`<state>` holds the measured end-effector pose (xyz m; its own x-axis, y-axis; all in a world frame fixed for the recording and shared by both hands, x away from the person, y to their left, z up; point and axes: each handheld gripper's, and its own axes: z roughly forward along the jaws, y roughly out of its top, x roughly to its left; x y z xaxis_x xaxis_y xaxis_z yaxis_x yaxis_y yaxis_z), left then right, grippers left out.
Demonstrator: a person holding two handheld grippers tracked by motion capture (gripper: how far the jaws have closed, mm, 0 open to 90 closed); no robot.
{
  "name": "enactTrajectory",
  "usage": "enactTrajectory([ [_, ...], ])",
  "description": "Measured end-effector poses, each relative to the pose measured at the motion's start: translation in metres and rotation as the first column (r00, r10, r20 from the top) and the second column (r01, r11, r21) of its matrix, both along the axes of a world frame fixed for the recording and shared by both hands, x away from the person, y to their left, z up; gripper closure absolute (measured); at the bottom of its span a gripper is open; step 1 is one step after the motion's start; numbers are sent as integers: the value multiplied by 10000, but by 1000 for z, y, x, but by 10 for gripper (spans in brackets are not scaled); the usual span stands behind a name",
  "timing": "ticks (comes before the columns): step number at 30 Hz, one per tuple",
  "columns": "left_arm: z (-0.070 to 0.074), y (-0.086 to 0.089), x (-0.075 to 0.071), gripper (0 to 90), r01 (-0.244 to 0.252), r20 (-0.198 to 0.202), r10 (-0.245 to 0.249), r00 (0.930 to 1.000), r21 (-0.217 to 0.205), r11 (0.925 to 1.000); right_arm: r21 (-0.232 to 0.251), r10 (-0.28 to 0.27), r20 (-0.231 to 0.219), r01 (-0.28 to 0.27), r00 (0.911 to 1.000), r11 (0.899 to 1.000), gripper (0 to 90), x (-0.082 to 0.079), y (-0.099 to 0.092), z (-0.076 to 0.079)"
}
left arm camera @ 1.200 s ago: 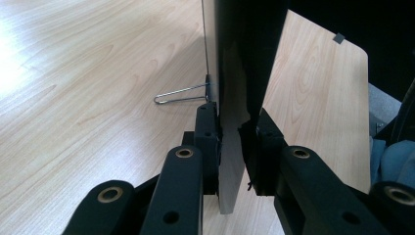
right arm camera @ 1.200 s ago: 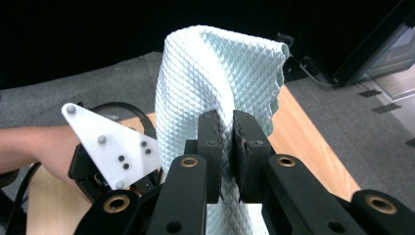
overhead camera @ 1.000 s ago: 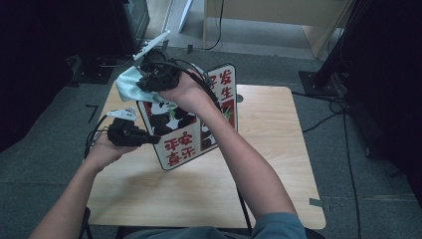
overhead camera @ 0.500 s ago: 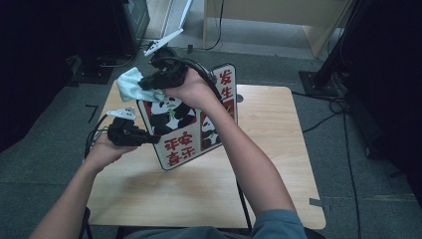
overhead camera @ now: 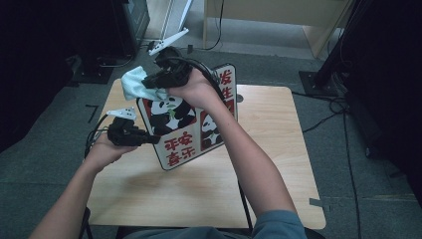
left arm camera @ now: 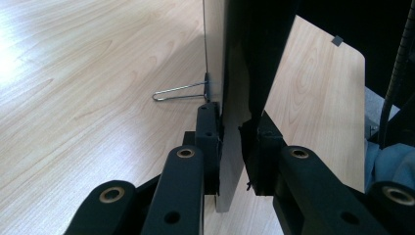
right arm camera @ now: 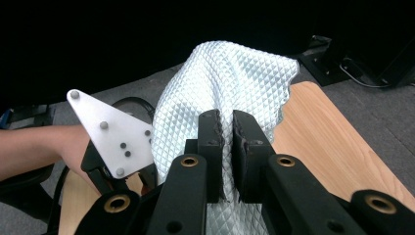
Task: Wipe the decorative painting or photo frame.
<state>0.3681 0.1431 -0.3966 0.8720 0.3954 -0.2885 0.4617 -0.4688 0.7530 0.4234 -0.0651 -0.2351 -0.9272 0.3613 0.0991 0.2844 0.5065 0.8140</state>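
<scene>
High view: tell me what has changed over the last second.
The right tool has carried the cloth a little along the top left corner of the panda sign, staying clamped on it. The left tool keeps its grip on the sign's left edge, holding it upright on the table. Nothing was let go.

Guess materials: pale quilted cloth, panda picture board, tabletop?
Pale blue-white cloth: soft textile, likely microfibre, with an embossed diamond weave and limp folds. Panda picture board: thin rigid panel, glossy printed face; core unclear. Tabletop: light wood or wood-look laminate, smooth with slight sheen and visible grain.
</scene>
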Motion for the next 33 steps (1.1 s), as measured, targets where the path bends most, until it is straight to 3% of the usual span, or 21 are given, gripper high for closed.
enactTrajectory([
  [33, 0, 0, 0, 793, 6, 35, -6, 10000, 9, 10000, 443, -697, 93, 692, 9975, 9966, 833, 7, -34, -5],
])
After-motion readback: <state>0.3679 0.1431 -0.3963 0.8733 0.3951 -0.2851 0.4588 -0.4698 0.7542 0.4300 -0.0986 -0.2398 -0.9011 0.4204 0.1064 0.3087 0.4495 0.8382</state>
